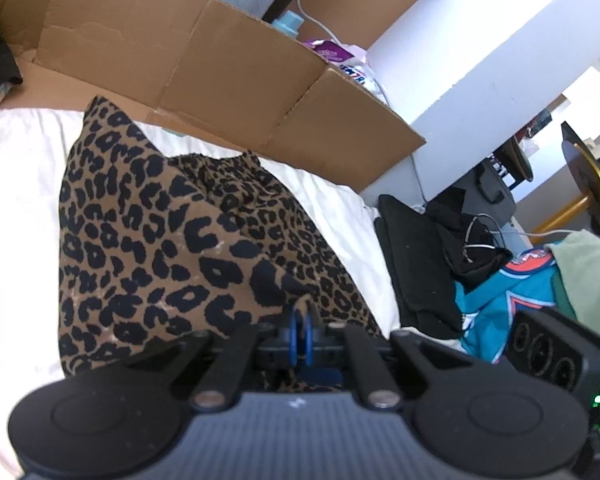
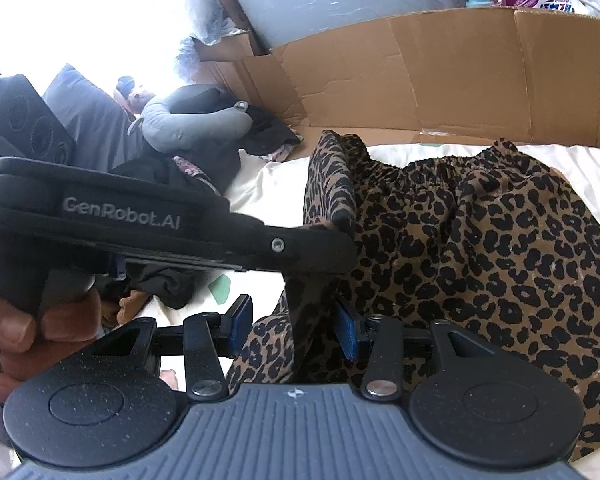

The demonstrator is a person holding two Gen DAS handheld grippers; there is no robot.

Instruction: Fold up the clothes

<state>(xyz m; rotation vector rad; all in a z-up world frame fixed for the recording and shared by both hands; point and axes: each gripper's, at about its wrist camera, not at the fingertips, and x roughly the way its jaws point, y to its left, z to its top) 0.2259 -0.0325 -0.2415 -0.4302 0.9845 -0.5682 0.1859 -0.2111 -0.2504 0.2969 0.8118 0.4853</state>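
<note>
A leopard-print garment [image 1: 160, 232] lies bunched on a white bedsheet [image 1: 16, 200]. My left gripper [image 1: 302, 320] is shut, its blue pads pinching a fold of the garment's near edge. In the right wrist view the same garment [image 2: 480, 240] spreads to the right, gathered waistband at the far side. There the left gripper [image 2: 346, 250] comes in from the left, held by a hand [image 2: 16, 332], and lifts a flap of the fabric. My right gripper [image 2: 294, 320] is open just below it. A hanging strip of the fabric passes between its blue pads [image 2: 242, 314], not squeezed.
An opened cardboard box [image 1: 220, 72] stands along the far side of the bed. Black clothes [image 1: 420, 260] and a teal jersey [image 1: 500, 304] lie to the right. A grey neck pillow [image 2: 188, 124] and dark clothes [image 2: 172, 172] are piled at the left.
</note>
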